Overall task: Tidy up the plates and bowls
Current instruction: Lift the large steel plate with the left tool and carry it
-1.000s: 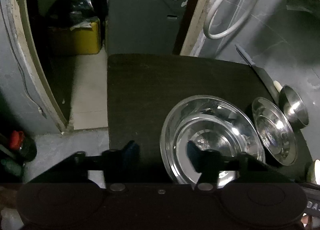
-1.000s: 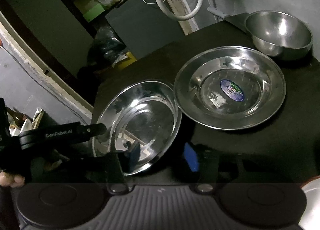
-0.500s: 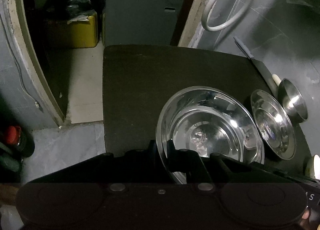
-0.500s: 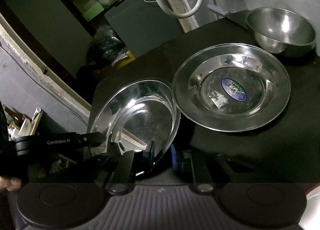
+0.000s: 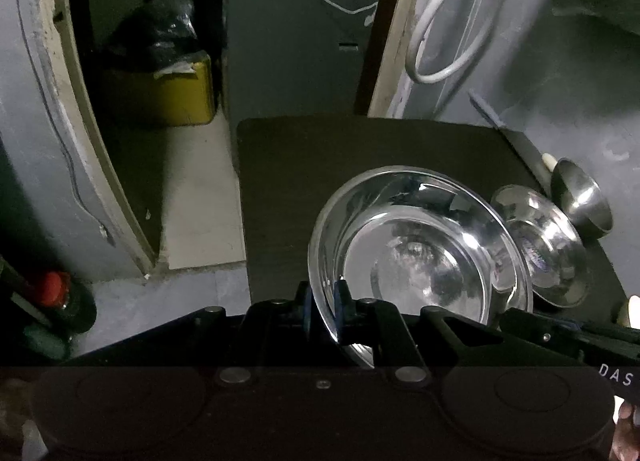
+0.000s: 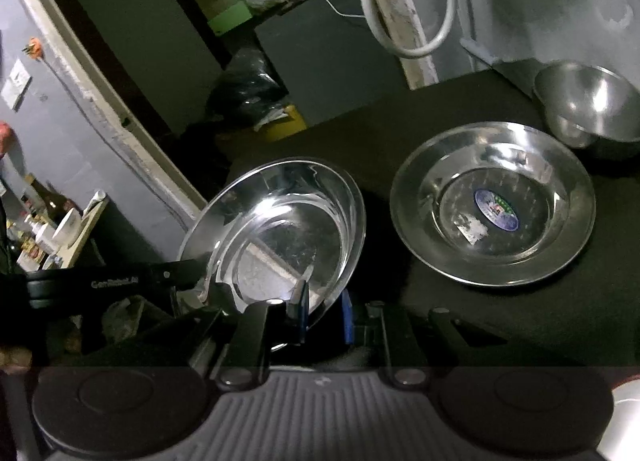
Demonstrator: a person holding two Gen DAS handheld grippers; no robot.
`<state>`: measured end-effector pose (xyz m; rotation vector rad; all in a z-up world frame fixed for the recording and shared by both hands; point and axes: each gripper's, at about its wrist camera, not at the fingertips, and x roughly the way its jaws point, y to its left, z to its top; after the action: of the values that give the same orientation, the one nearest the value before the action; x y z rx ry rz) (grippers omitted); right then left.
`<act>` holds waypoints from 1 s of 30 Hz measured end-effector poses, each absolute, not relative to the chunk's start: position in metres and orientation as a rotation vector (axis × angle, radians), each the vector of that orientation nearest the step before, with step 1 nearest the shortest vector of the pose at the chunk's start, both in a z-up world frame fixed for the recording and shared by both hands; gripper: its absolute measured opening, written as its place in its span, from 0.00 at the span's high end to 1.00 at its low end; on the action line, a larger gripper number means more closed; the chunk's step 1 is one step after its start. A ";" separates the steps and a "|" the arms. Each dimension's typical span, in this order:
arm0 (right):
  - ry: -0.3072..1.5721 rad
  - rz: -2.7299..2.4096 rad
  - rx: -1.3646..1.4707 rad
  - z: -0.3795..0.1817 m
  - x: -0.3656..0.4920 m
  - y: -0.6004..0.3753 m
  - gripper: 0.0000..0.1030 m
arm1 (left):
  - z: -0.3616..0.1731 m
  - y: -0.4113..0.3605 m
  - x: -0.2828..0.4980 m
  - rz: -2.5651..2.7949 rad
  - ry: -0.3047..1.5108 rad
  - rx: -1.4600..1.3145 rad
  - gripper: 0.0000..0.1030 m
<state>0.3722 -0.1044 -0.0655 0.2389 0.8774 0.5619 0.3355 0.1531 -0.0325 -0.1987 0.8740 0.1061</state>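
Dim room, grey walls (image 5: pixel 560 73), pale floor tiles (image 5: pixel 200 197), dark table (image 5: pixel 360 157), white hose (image 5: pixel 444 33)

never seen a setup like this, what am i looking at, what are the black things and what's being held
No robot here: a person holds a pair of hand-held tongs in each hand, each carrying a camera looking along its fingers. One picture is from the left tongs, one from the right tongs. Both are shut on the rim of the same steel plate, which looks tilted, its near rim raised. On the dark table beside it lie a second steel plate with a sticker and a steel bowl.
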 end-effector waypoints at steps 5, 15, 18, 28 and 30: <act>0.867 0.587 0.228 -0.056 0.358 -0.115 0.81 | -0.021 0.143 0.315 0.113 0.855 -0.204 0.88; 0.879 0.634 0.194 -0.046 0.321 -0.143 0.81 | -0.019 0.116 0.263 0.118 0.877 -0.226 0.85; 0.889 0.650 0.179 -0.045 0.305 -0.149 0.81 | -0.023 0.109 0.244 0.123 0.902 -0.229 0.84; 0.934 0.678 0.149 -0.045 0.266 -0.157 0.81 | -0.031 0.089 0.202 0.161 0.955 -0.182 0.82; 0.938 0.678 0.152 -0.046 0.263 -0.161 0.81 | -0.031 0.086 0.200 0.163 0.960 -0.179 0.82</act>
<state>0.2626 -0.1609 -0.0462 0.1516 0.9385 0.6778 0.2005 0.0865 -0.0310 -0.1793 0.9597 0.1629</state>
